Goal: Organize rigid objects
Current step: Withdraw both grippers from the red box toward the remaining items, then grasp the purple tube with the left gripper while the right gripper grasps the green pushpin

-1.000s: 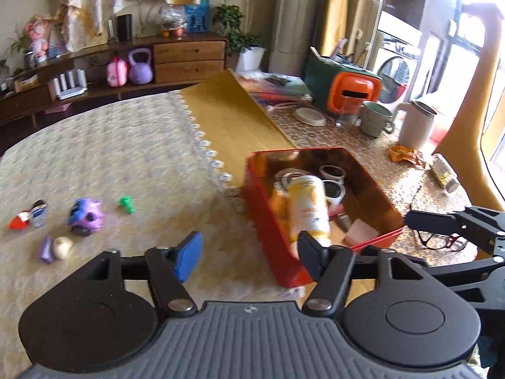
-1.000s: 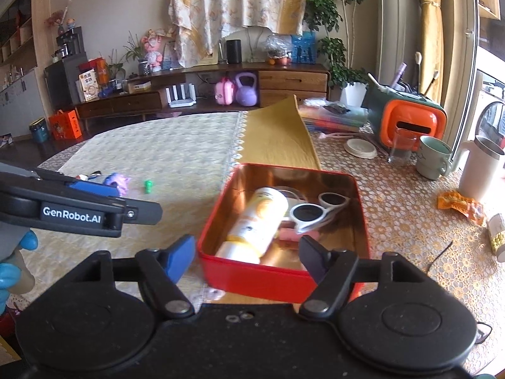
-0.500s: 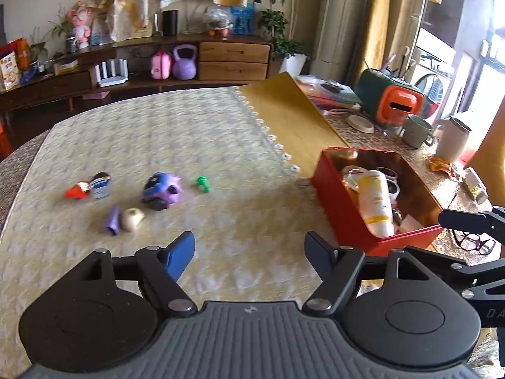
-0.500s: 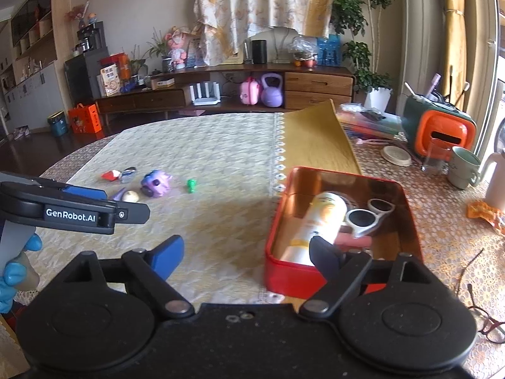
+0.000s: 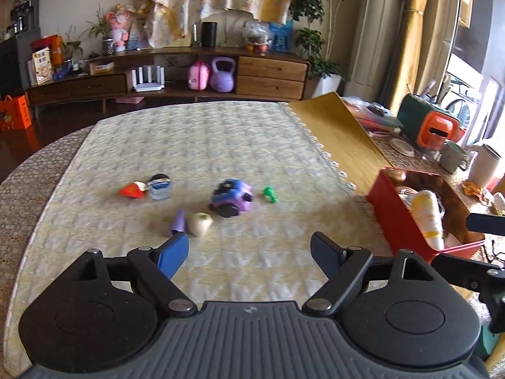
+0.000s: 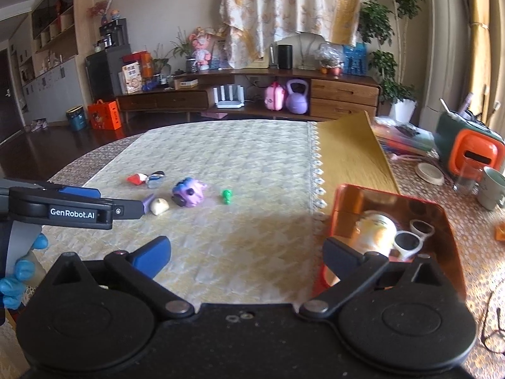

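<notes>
Left wrist view showed the left gripper (image 5: 249,249), jaws just opened wide and empty, facing the scattered purple toy car (image 5: 231,198), presumably bound for the red tin (image 5: 397,211).

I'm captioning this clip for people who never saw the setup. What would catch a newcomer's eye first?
Probably the red tin at the right of the table, holding a yellow-and-white bottle and white sunglasses. Next, the cluster of small toys left of it on the pale cloth, led by a purple toy car. Both claws, left claw and right claw, stand open and empty, their jaws having just been opening.
</notes>
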Demonstrator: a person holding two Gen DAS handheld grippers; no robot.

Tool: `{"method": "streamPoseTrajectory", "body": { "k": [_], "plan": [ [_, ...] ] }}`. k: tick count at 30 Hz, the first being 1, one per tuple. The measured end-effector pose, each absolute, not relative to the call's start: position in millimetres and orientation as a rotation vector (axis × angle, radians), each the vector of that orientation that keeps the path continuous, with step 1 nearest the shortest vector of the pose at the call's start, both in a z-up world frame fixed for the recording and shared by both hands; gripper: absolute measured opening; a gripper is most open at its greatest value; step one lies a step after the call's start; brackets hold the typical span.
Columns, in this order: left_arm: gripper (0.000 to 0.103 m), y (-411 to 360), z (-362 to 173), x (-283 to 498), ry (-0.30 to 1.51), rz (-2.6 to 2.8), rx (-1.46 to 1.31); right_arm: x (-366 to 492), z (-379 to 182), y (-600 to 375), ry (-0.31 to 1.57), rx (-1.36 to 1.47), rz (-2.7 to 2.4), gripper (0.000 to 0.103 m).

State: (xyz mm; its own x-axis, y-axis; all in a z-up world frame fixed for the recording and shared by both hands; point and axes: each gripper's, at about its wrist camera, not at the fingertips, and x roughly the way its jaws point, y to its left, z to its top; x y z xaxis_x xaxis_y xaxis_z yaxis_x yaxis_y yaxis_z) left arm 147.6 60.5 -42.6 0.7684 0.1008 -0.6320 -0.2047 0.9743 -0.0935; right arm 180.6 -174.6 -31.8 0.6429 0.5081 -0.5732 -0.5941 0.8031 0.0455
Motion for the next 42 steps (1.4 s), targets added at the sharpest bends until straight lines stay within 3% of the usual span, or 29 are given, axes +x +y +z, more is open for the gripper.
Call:
{"method": "streamPoseTrajectory", "body": {
  "k": [15,31,40,42],
  "plan": [
    [0.085,135.3,-79.9,160.3,0.693,0.28,-0.16,223.1,-51.0,-123.8,0.643,-0.217,0.63,0.103],
    [0.085,149.8,-126.0,195.9,0.712,0.306,-0.094,274.9,-79.8,-78.4,0.679,-0.286,0.655,0.1],
    [0.085,150.5,-134.2,210.1,0.708,0.307,-0.059,299.4,-99.9,-58.0,0.713,-0.314,0.654,0.093],
    [0.085,150.9,-135.4,213.0,0.701,0.312,-0.05,305.2,-103.5,-52.7,0.718,-0.318,0.653,0.086]
  ]
}}
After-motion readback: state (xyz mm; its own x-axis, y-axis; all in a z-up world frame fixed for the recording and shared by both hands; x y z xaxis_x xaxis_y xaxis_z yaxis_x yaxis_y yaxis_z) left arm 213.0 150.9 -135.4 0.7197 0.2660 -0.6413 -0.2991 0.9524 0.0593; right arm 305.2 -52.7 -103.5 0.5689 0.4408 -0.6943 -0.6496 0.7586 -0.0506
